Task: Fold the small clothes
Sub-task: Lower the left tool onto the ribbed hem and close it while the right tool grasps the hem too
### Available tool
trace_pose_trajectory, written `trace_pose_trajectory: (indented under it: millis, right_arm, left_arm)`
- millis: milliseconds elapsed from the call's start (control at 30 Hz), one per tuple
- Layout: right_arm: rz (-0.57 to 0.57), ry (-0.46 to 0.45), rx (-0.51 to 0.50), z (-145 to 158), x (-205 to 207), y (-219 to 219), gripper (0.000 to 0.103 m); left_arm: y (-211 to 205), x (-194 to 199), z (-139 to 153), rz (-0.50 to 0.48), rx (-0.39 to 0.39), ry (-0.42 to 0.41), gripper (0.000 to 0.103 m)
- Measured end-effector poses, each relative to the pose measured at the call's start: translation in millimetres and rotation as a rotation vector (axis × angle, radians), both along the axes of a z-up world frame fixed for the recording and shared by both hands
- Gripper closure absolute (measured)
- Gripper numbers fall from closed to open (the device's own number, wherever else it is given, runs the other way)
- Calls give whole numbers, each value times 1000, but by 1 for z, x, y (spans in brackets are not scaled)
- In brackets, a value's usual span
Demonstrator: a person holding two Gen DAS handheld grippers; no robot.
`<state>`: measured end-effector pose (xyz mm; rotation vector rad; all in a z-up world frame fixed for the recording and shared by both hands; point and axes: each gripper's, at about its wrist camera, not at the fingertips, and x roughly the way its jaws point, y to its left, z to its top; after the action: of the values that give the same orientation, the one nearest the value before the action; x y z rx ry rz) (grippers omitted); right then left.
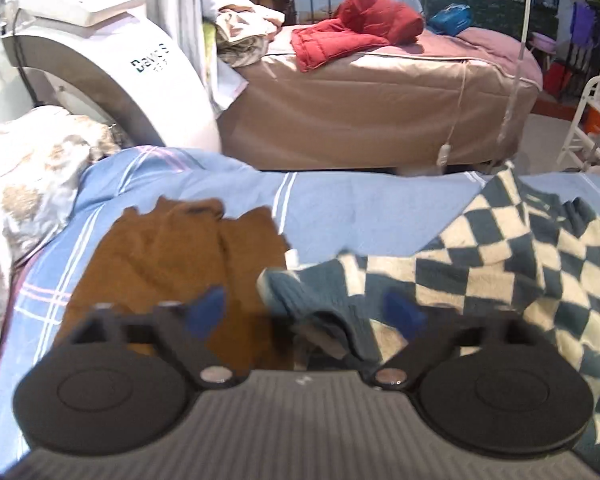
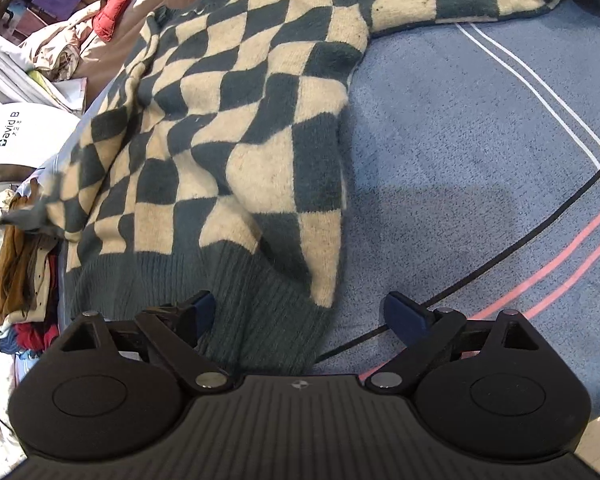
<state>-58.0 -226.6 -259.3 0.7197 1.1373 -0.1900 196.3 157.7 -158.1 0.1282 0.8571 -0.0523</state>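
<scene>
A teal-and-cream checkered sweater (image 2: 228,120) lies spread on a blue bedsheet (image 2: 460,160). It also shows in the left wrist view (image 1: 480,264), crumpled at the right. My left gripper (image 1: 306,314) is open, with the sweater's teal ribbed edge (image 1: 320,300) lying between its blue fingertips (image 1: 208,312). My right gripper (image 2: 300,316) is open, with the sweater's ribbed hem (image 2: 256,316) between its fingers. A brown garment (image 1: 180,260) lies flat left of the sweater.
A black cable (image 2: 500,260) crosses the sheet by my right gripper. A second bed (image 1: 380,100) with a red jacket (image 1: 356,28) stands behind. A white machine (image 1: 100,48) is at the far left. A clothes pile (image 2: 16,280) lies left of the sweater.
</scene>
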Motion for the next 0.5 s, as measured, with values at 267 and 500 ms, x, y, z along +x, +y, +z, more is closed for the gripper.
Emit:
trace_pose_trajectory:
  millis: [267,500]
  right_arm:
    - [21,6,-10,1,3,4,0]
    - [47,-8,-16,-1,3,6,0]
  left_arm:
    - [4,-85,-58,-102,-201,183,12]
    - [23,-90,-131,-64,-146,257,38]
